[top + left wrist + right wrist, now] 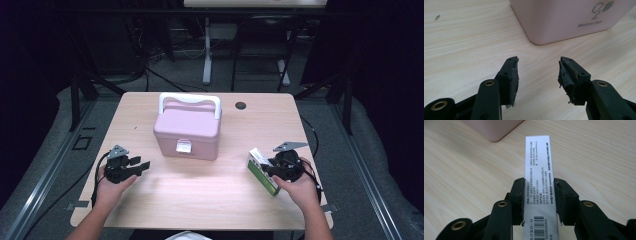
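Pink plastic marks the medicine chest (187, 131), which sits shut near the middle of the pale wood counter (200, 200), its white handle folded back and its front latch down. The right tool (267, 169) is clamped on a slim white-and-green medicine carton (262, 171), pads pressing its two long sides; in the right gripper view the carton (539, 177) runs out well past the tips, toward a corner of the chest (494, 127). The left tool (538, 72) rests low near the chest's front left corner, jaws wide with nothing between them.

Risks, as I judge them: the lid is not yet raised, so bringing the carton in now would knock it against the chest. The thin cardboard may also buckle under the squeeze, or pivot between the pads, since much of it overhangs.
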### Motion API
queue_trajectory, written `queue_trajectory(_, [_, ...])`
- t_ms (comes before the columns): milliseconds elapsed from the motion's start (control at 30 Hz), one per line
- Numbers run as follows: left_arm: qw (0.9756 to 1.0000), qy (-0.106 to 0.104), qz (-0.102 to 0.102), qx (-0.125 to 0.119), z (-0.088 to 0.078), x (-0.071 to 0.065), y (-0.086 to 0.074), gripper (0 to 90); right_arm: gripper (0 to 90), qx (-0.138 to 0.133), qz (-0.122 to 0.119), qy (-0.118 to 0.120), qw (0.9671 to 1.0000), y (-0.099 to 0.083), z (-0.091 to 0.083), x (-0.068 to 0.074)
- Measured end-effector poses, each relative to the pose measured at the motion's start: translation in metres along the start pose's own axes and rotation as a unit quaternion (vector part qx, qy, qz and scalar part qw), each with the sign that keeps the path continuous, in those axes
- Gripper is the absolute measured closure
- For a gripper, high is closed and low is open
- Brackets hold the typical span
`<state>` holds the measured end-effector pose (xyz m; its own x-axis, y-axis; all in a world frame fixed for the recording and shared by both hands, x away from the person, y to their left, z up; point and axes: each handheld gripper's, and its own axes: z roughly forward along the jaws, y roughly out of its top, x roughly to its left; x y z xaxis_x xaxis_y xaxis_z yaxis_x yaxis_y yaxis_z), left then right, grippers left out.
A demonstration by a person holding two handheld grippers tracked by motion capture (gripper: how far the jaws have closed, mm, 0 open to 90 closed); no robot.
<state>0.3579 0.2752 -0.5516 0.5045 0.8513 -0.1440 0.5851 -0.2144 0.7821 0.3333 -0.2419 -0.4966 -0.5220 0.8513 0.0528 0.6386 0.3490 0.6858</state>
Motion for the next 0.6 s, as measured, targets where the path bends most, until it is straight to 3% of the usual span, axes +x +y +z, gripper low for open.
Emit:
queue_trajectory(233, [1.0000,0.002,-0.009,-0.001,-0.003,0.004,-0.004,49.6,61.9,0.003,-0.008,-0.007,0.9999,0.000,-0.001,-0.005])
queue_trajectory(333, [0.9999,0.003,-0.007,0.011,-0.003,0.006,-0.005,49.7,61.6,-0.001,-0.002,-0.008,1.0000,-0.001,-0.001,-0.009])
queue_trajectory(400, [0.9999,0.003,-0.010,0.007,-0.002,0.007,-0.005,49.7,60.6,0.001,0.005,-0.004,1.0000,-0.001,-0.002,-0.010])
queue_trajectory(467, [0.9999,0.005,-0.008,0.013,-0.001,0.007,-0.005,49.7,53.6,-0.015,0.011,-0.007,0.9998,0.000,-0.007,-0.010])
queue_trajectory(600, [0.9999,0.005,-0.005,0.015,-0.002,0.006,-0.007,50.3,51.2,-0.037,0.015,-0.011,0.9991,0.002,-0.017,-0.010])
